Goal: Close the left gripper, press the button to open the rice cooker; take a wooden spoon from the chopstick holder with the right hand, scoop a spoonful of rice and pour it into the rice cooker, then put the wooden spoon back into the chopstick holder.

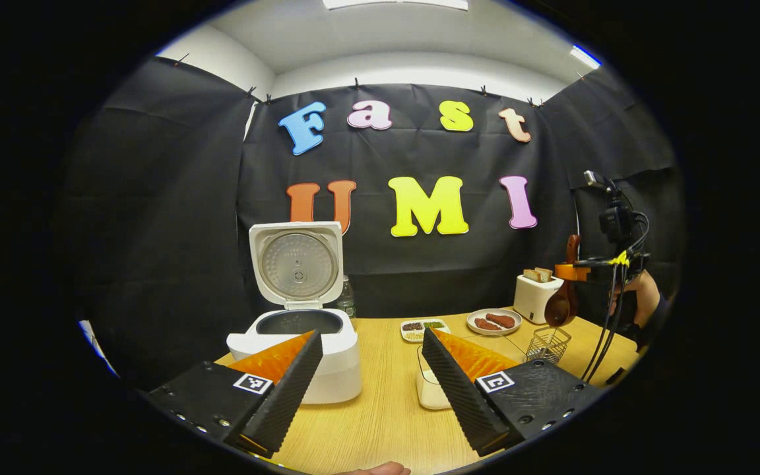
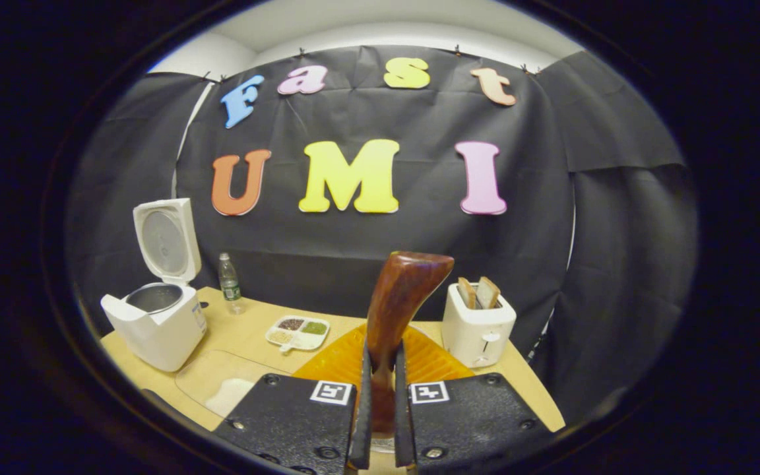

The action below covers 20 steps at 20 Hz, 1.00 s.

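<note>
Gripping wooden spoon upright in right gripper, jaws clamped on handle, clear of chopstick holder for scooping; left gripper jaws wide, empty, rice cooker at 11 o'clock, lid up.

A staged kitchen booth: black cloth walls a wooden table set with a rice cooker, toaster, water bottle and food plates.

Ceiling strip lights give even, fairly bright light from above. The wooden bench shows a soft sheen and faint shadows. Fisheye distortion bends straight edges near the rim. Focus is sharp centrally, slightly soft at the edges.
</note>
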Each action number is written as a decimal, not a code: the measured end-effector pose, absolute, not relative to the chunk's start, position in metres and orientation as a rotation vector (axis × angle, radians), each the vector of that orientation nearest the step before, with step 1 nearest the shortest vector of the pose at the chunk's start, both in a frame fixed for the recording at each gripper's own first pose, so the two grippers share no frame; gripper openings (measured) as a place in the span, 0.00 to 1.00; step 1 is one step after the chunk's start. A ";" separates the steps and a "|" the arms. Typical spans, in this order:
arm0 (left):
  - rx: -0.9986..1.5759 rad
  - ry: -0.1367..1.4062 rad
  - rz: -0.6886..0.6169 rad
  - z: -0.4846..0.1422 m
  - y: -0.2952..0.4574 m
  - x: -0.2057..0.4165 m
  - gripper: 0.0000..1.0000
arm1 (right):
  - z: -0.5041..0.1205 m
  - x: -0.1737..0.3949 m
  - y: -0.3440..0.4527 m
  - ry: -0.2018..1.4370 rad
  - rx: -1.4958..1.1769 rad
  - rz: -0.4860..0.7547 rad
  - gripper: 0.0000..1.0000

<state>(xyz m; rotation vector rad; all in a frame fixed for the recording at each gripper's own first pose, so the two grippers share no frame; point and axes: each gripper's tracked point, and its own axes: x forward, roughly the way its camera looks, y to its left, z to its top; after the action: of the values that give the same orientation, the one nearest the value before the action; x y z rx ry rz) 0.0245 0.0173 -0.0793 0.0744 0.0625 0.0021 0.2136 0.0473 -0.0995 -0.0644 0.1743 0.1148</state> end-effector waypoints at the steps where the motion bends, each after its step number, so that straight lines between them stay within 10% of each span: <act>1: 0.075 0.061 0.005 -0.078 0.018 0.026 0.96 | -0.115 0.218 0.043 0.188 -0.058 0.107 0.19; 8: 0.083 0.069 0.044 -0.072 0.031 0.042 0.97 | -0.150 0.233 0.036 0.236 0.014 0.135 0.22; 11: 0.080 0.070 0.065 -0.066 0.042 0.050 0.97 | -0.131 0.230 0.014 0.155 -0.006 0.051 0.68; 15: 0.080 0.050 0.094 -0.047 0.064 0.063 0.97 | -0.084 0.207 0.000 0.041 -0.073 -0.045 1.00; 20: 0.081 0.051 0.122 -0.021 0.097 0.088 0.97 | -0.059 0.157 0.013 0.018 -0.054 -0.018 1.00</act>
<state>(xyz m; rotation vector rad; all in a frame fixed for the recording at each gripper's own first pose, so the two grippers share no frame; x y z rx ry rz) 0.0876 0.0970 -0.0210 0.0806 0.0508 0.1215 0.1572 0.0129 -0.0587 -0.0539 0.0182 -0.0178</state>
